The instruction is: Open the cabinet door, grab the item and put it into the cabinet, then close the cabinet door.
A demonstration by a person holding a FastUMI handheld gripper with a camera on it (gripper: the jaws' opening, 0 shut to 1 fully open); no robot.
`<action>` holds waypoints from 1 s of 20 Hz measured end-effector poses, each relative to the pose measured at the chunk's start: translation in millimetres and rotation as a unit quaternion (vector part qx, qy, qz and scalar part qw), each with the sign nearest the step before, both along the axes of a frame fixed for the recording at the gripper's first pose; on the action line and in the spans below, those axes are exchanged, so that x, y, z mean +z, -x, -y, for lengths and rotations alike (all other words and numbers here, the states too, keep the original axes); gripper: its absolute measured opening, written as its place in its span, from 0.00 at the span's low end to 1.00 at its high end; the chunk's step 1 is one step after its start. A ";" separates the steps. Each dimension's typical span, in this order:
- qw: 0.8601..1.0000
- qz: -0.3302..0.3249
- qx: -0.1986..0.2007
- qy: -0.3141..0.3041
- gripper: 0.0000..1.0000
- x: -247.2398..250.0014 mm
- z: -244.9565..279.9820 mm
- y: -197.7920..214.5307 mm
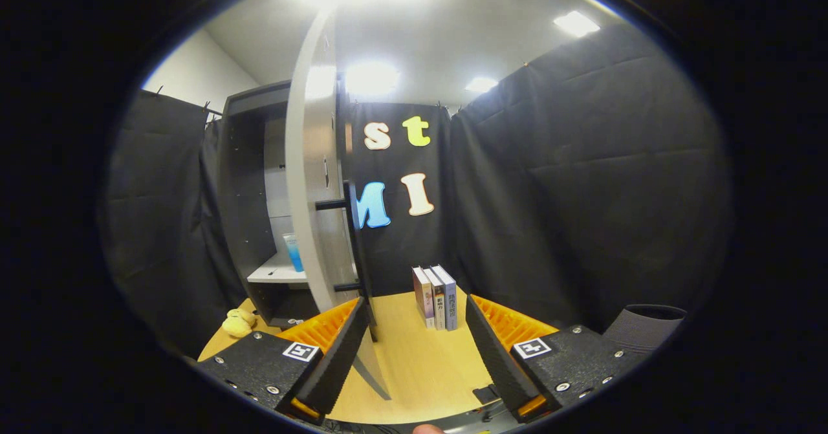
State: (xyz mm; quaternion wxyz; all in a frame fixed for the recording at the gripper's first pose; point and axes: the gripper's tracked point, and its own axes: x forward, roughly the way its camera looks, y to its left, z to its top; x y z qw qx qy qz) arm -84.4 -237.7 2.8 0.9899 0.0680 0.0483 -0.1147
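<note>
Grey cabinet door (315, 182) stands swung open, edge-on, just ahead of the gripper (411, 337).

Gripper fingers spread wide, holding nothing; left finger (343, 350) sits right at the foot of the door's black bar handle (354, 253), contact uncertain. Handle runs vertical, along the door's near edge. Cabinet (249, 182) lies beyond and left of the door; a blue cup (294, 253) already stands on its pale shelf (278, 271). Three books (436, 295) stand upright on the wooden tabletop (414, 356), straight ahead between the fingers, well beyond the tips. Yellow soft item (238, 322) lies on the tabletop left of the cabinet base. Which of these is the item is unclear; either way, judged next move goes away from the door.
</note>
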 end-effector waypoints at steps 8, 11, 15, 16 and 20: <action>0.997 0.016 0.072 0.012 0.93 5.8 6.4 -58.1; 0.995 0.020 0.097 0.003 0.93 3.3 2.1 -56.8; 0.993 0.025 0.112 0.041 0.93 11.6 -12.9 -46.9; 0.992 0.024 0.119 0.038 0.93 12.0 -19.8 -45.7; 0.990 0.021 0.142 0.011 0.93 10.1 -61.2 -44.7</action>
